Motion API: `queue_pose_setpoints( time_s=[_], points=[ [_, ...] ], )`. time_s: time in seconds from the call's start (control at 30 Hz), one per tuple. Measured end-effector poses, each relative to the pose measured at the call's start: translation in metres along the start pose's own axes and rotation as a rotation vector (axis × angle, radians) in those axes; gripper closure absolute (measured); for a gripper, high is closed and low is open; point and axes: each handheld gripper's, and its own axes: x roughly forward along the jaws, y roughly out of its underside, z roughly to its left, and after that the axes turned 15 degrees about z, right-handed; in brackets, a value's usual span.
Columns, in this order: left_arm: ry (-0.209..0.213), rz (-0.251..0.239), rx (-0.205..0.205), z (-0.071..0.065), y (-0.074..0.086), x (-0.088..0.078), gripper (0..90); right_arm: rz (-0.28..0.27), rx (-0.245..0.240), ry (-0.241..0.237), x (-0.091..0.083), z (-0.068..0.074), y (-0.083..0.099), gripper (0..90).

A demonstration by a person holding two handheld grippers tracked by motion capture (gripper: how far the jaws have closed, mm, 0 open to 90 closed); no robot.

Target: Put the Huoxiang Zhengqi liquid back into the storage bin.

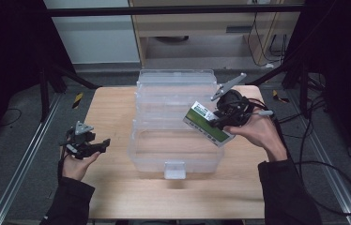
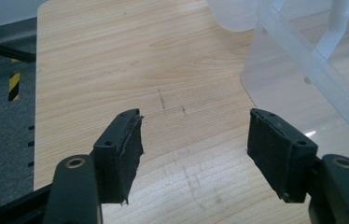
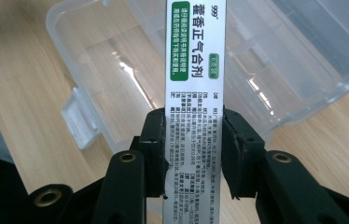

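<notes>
Slim white-and-green printed medicine box (image 1: 209, 123) is clamped in right tool (image 1: 220, 121), long axis running far-left to near-right; left tool (image 1: 99, 145) is held wide open, empty.

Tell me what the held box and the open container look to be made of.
The medicine box looks like glossy printed cardboard: sharp flat faces and crisp green-and-white print. The container seems clear, slightly frosted rigid plastic: the table shows through it, with highlights on its walls.

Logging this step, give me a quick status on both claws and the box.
Left claw open, empty. Right claw shut on medicine box, held over clear plastic bin. Nothing blocking.
</notes>
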Motion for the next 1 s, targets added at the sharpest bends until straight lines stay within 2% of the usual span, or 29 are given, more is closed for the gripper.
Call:
queue_pose_setpoints(
  time_s=[0.17,0.4,0.7,1.0],
  points=[
    [-0.003,0.002,-0.001,0.001,0.0,0.0,34.5,0.021,-0.021,-0.019,0.004,-0.002,-0.007,64.2],
    [-0.003,0.006,-0.002,0.002,0.001,0.002,34.5,0.038,-0.115,-0.041,0.011,-0.002,-0.013,64.2],
    [-0.004,0.003,-0.007,0.004,0.001,0.001,34.5,0.078,-0.18,-0.08,0.029,-0.001,-0.022,64.2],
    [-0.003,0.001,-0.01,0.004,0.001,0.0,34.5,0.098,-0.261,-0.091,0.037,0.001,-0.023,64.2]
  ],
)
